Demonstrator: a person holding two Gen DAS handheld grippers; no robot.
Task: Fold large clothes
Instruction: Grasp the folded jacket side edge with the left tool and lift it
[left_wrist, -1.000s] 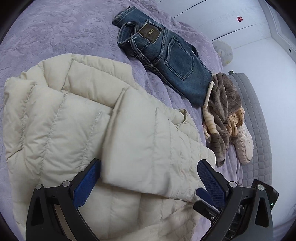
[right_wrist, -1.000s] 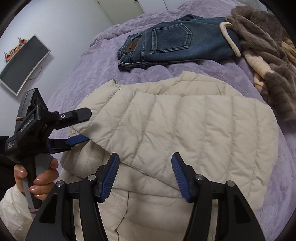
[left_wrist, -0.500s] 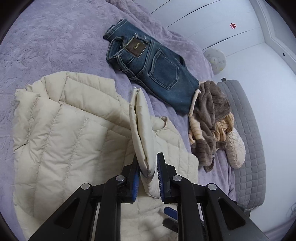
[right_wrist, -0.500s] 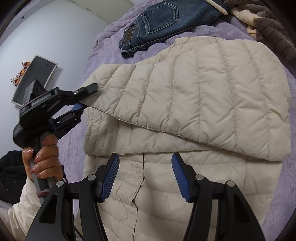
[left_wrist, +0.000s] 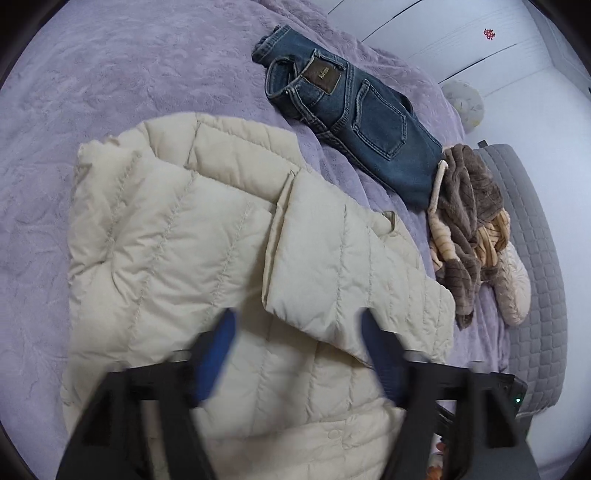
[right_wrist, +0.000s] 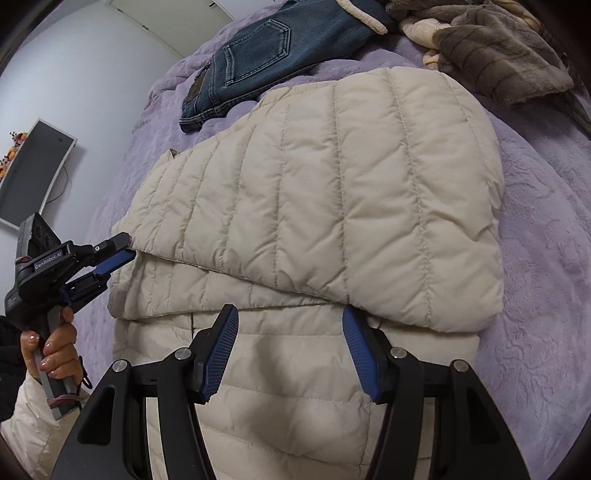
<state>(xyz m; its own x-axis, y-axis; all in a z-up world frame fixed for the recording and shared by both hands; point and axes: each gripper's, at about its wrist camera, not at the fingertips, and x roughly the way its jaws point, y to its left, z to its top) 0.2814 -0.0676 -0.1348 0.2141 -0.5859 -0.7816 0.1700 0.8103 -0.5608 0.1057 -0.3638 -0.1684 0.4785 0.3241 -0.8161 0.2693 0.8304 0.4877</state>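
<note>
A cream quilted puffer jacket (left_wrist: 207, 258) lies partly folded on the purple bedspread (left_wrist: 110, 74), one panel laid over its body (right_wrist: 332, 192). My left gripper (left_wrist: 299, 354) is open and blurred, just above the jacket's folded edge; in the right wrist view it (right_wrist: 107, 264) sits at the jacket's left edge with its jaws apart. My right gripper (right_wrist: 291, 350) is open and empty over the jacket's lower part, below the folded panel's edge.
Folded blue jeans (left_wrist: 354, 122) lie beyond the jacket. A brown and tan fleece garment (left_wrist: 469, 229) is heaped at the right, near a grey quilted bed edge (left_wrist: 535, 258). A wall-mounted screen (right_wrist: 33, 170) is at the left.
My left gripper was shut on the jacket's lifted edge half a second ago; it has opened and the panel now lies flat. The right gripper stayed open and moved little.
</note>
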